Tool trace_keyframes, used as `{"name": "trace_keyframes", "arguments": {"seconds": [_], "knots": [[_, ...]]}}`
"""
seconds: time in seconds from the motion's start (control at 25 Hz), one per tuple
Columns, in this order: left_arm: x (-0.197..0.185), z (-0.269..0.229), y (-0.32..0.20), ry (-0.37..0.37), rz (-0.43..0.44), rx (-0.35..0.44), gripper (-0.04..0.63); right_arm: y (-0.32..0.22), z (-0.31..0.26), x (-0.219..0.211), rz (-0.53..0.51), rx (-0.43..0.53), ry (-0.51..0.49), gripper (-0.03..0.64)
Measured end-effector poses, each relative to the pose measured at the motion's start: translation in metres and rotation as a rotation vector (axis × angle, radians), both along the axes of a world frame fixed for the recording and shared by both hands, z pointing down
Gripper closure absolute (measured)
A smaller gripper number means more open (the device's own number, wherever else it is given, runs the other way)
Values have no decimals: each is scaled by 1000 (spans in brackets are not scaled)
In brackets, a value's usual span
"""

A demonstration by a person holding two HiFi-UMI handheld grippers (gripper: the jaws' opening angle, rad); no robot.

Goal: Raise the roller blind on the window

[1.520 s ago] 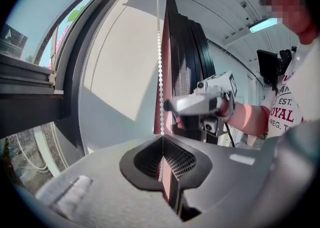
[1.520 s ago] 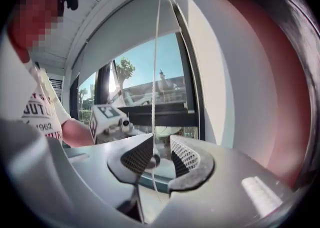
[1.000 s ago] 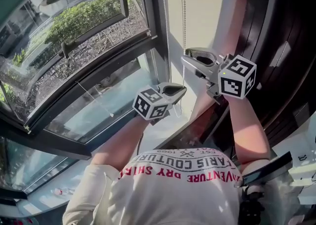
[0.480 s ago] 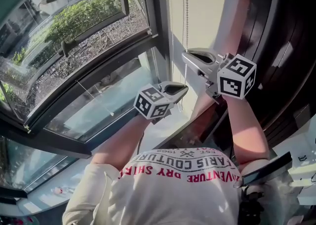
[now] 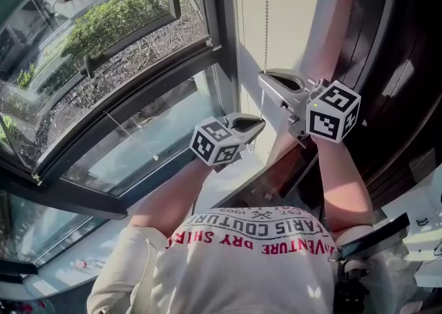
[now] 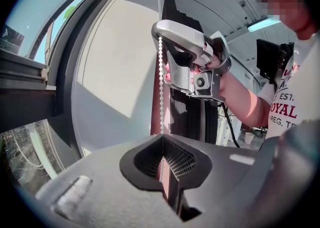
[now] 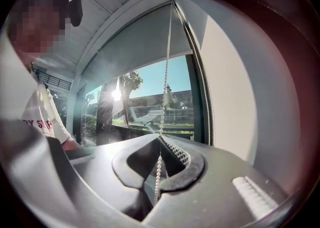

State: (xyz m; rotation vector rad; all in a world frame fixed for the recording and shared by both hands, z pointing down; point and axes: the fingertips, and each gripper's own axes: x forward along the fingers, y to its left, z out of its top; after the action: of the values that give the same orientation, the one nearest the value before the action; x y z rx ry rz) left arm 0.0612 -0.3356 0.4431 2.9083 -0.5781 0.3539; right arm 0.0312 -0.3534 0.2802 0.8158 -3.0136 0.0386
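Note:
A white bead chain (image 5: 266, 23) hangs beside the window frame. My right gripper (image 5: 264, 76) is the higher one and is shut on this chain (image 7: 165, 71), which runs through its jaws (image 7: 160, 139). Below it, my left gripper (image 5: 257, 123) is shut on the same chain (image 6: 161, 86), which comes down from the right gripper (image 6: 161, 27) into the left gripper's jaw notch (image 6: 162, 137). In the right gripper view the grey roller blind (image 7: 145, 41) covers the upper part of the window, and the glass shows below it.
A dark window frame (image 5: 222, 30) stands left of the chain and a pale wall (image 5: 290, 9) behind it. Dark panelling (image 5: 394, 64) rises on the right. The sill (image 5: 228, 181) lies under my arms, with glass panes (image 5: 138, 140) and greenery outside.
The right gripper's jaws have come together on the bead chain. Both grippers and the chain have shifted slightly to the right in the head view.

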Motion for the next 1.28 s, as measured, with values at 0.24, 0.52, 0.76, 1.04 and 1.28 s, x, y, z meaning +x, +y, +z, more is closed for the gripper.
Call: {"name": "trace_keyframes", "arguments": {"seconds": [0.24, 0.52, 0.76, 1.04, 1.28], "knots": [[-1, 36, 0, -54, -2, -54, 588, -3, 35, -2, 9, -41, 49, 607], [-12, 100, 7, -160, -17, -136, 588, 0, 102, -13, -9, -130, 153, 607], [-19, 128, 13, -199, -31, -175, 588, 6, 131, -19, -27, -179, 158, 607], [-23, 127, 21, -214, -10, -93, 581, 8, 132, -20, -28, -177, 160, 607], [-30, 102, 21, -158, -21, -77, 485, 9, 132, -16, -14, -174, 162, 607]]}}
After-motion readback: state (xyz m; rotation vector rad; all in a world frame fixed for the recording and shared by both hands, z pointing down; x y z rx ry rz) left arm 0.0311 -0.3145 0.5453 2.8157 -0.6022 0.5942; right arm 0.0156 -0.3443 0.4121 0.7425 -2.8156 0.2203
